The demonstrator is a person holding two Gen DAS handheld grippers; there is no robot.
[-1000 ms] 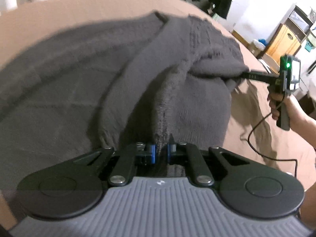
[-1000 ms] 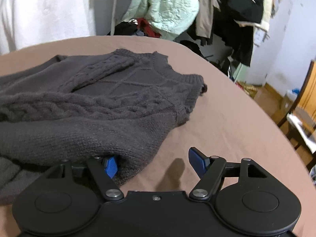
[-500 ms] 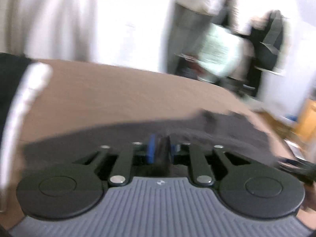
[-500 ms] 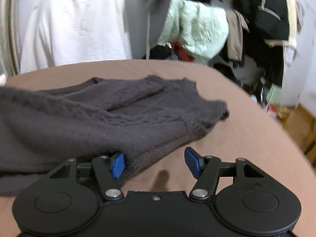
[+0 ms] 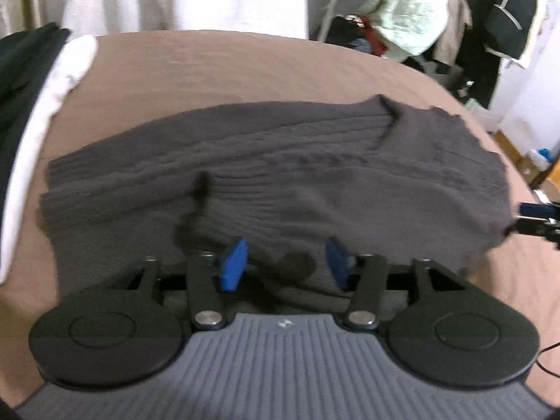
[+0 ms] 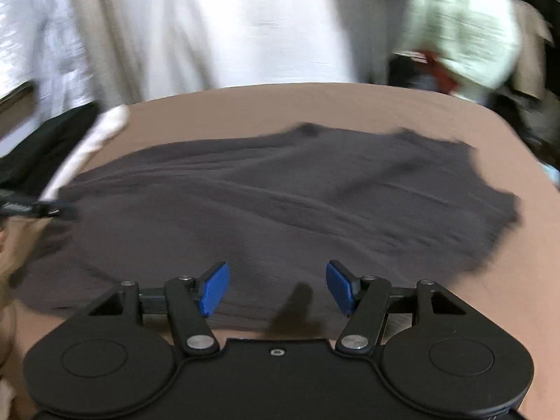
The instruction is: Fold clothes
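Observation:
A dark grey knitted sweater (image 5: 280, 175) lies folded over itself on the brown cloth-covered table (image 5: 210, 70). My left gripper (image 5: 285, 262) hovers over the sweater's near edge, open, its blue pads apart with nothing between them. In the right wrist view the same sweater (image 6: 280, 203) spreads across the table, and my right gripper (image 6: 276, 288) is open above its near edge, holding nothing. The right gripper's tip (image 5: 535, 213) shows at the sweater's right edge in the left wrist view. At the left edge of the right wrist view I see the left gripper's tip (image 6: 31, 208).
A dark and white folded garment (image 5: 38, 105) lies at the table's left side. Behind the table hang white curtains (image 6: 227, 28) and a crowded rack of clothes (image 5: 437, 24). Bare brown cloth stretches beyond the sweater. A black cable (image 5: 546, 360) trails at the right.
My left gripper let go of the sweater fold and opened. Both views swung toward the far side of the table. The sweater now lies flatter, folded over.

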